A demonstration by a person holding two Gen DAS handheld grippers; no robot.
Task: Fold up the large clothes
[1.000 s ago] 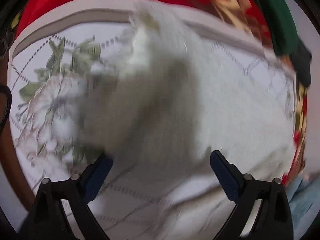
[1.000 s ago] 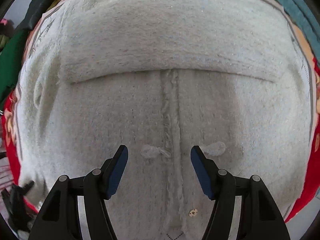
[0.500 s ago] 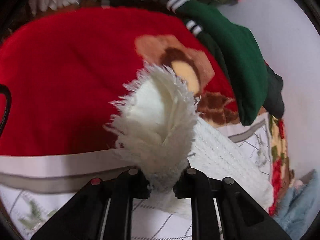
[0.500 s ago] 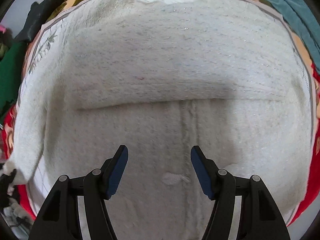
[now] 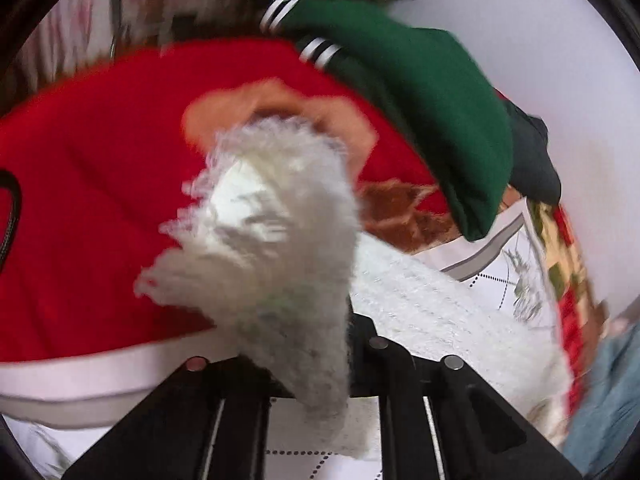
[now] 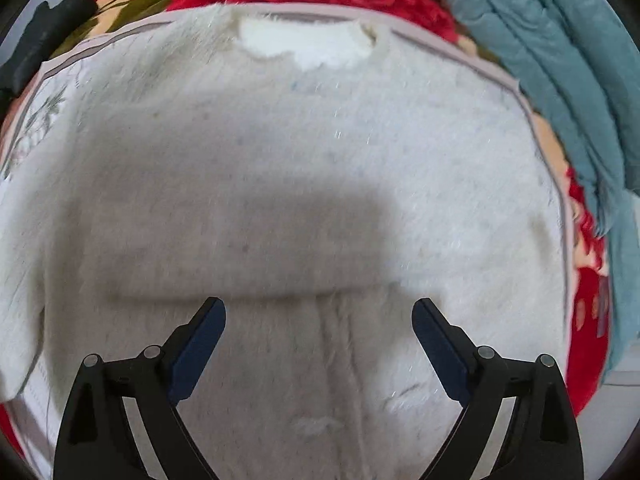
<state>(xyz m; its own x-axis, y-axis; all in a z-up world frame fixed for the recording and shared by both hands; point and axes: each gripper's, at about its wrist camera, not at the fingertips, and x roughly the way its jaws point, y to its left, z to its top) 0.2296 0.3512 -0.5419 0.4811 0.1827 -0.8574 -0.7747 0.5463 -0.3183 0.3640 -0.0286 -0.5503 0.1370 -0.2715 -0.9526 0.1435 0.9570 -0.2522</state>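
red blanket point(image 5: 92, 208) | green garment point(image 5: 432, 100) | teal quilt point(image 6: 560, 60) | floral sheet point(image 5: 516, 264)

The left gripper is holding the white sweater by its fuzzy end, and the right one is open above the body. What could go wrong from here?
1. The left gripper pinches only the fringed cuff of the white sweater; loose knit may slip out or stretch under a pull.
2. The right gripper is open and pins nothing, so the sweater body might drag out of alignment.
3. The green garment lies close by; a swinging sleeve could snag it.
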